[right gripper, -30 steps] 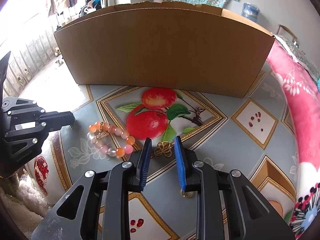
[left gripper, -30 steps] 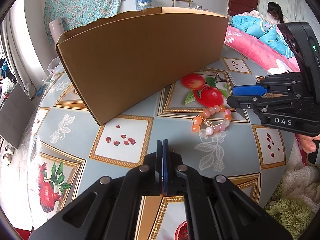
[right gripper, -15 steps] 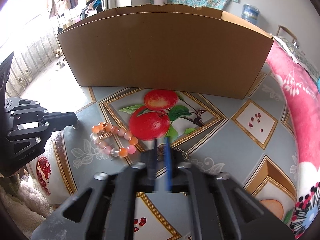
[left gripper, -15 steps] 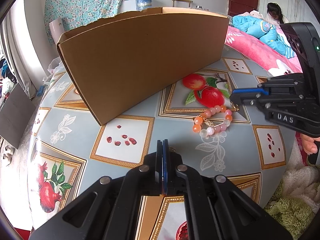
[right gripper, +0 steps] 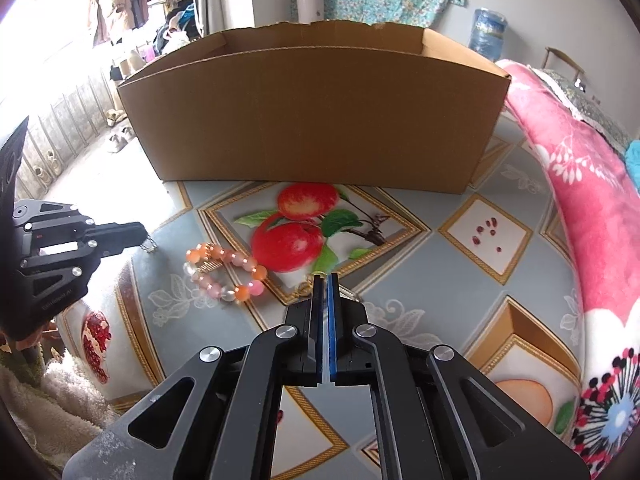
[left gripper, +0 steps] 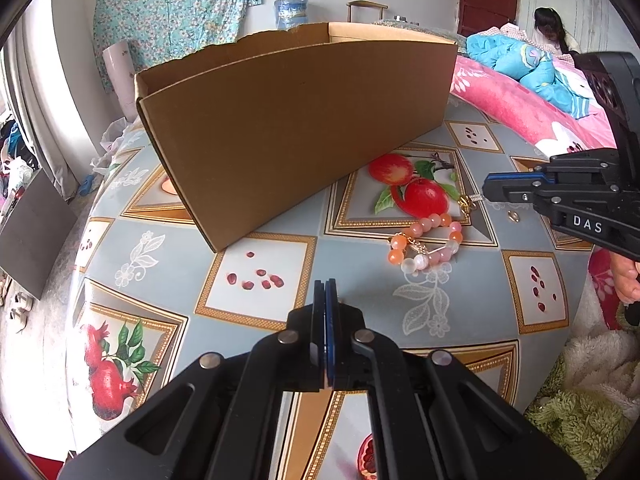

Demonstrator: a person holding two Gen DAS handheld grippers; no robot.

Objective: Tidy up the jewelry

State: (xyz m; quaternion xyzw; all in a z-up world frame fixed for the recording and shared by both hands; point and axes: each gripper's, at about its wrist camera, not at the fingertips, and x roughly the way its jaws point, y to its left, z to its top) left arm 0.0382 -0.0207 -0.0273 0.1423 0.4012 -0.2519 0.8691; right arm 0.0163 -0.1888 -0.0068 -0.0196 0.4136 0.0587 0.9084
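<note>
A bead bracelet (left gripper: pixel 426 242) of orange, pink and clear beads lies on the patterned tablecloth, in front of a big open cardboard box (left gripper: pixel 296 120); it also shows in the right wrist view (right gripper: pixel 224 272). My right gripper (right gripper: pixel 325 280) is shut on a small gold earring (left gripper: pixel 466 202), which hangs from its tip (left gripper: pixel 486 192) just above the cloth, right of the bracelet. The left gripper (left gripper: pixel 325 286) is shut; a small metal piece hangs at its tip (right gripper: pixel 150 245). The box (right gripper: pixel 316 120) stands behind both.
The round table (left gripper: pixel 272 264) has a fruit-print cloth and drops off at the near edges. A second small gold piece (left gripper: pixel 512 216) lies under the right gripper. A pink blanket (right gripper: pixel 580 184) is at the right, and a fluffy green cover (left gripper: pixel 580 420) below the table edge.
My right gripper closed from open onto the gold earring and lifted it slightly off the cloth. The left gripper stayed shut and still.
</note>
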